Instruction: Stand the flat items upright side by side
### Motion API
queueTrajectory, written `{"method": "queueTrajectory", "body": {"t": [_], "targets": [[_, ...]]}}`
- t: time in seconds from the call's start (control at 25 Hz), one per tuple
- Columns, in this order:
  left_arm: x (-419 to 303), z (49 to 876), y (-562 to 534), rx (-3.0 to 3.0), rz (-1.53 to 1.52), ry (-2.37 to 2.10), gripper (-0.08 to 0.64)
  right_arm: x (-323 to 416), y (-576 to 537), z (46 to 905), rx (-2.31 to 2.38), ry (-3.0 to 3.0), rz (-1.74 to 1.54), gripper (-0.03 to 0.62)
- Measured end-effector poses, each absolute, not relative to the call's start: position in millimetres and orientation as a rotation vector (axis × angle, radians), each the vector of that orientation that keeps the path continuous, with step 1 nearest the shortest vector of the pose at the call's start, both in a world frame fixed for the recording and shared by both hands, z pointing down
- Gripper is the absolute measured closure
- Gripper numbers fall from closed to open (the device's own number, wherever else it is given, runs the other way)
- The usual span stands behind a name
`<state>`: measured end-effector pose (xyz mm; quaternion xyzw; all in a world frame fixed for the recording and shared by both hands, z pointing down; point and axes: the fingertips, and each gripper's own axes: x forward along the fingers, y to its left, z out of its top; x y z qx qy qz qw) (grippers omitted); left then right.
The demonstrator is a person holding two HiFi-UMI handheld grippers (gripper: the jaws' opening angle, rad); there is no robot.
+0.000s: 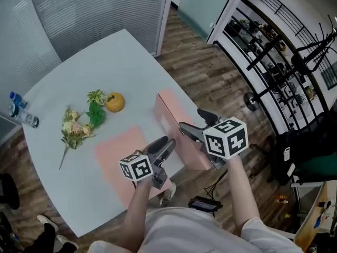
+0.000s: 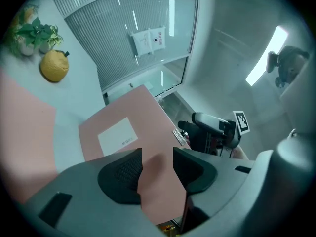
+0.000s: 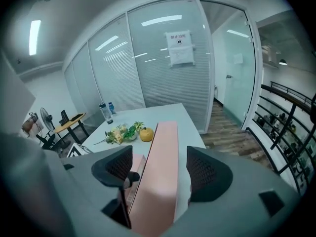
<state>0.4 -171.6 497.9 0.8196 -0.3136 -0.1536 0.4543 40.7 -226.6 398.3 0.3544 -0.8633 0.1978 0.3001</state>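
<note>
The left gripper [image 2: 157,163] is clenched on a thin pink flat item [image 2: 159,196]: pink fills the gap from one black pad to the other. Just past the jaws rises a broad pink face with a white label. I cannot tell whether that face belongs to the held piece or to the box behind it.

The right gripper [image 3: 159,163] is released. Its jaws stand wide astride a thick pink flat box [image 1: 169,117], with a gap showing at each pad. The box stands upright on its long edge near the table's right side. In the right gripper view its narrow top edge runs straight away from the jaws. The thin item sits lower, just beside the box's left face, with the left gripper's jaw tip at it.

A third pink piece, a large flat sheet [image 1: 118,152], lies on the pale grey-white table [image 1: 105,62] under the left gripper, beside the box.

Further out are a round orange-yellow ornament [image 1: 115,102] and a bunch of artificial flowers and green leaves [image 1: 79,125], close together. Two clear plastic bottles [image 1: 21,112] sit at the table's far left edge.
</note>
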Motion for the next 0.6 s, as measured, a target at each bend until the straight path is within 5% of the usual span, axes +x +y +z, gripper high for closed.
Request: {"method": "queueTrajectory", "body": {"t": [0.12, 0.6], "targets": [[0.2, 496.5, -180.5, 2.044, -0.415, -0.788, 0.421, 24.7, -247.7, 404.1, 0.924, -2.265, 0.538, 0.249], [16.5, 509.0, -190.0, 1.997, -0.482, -0.646, 0.414, -13.4, -276.6, 473.7, 0.82, -2.011, 0.515, 0.239]]}}
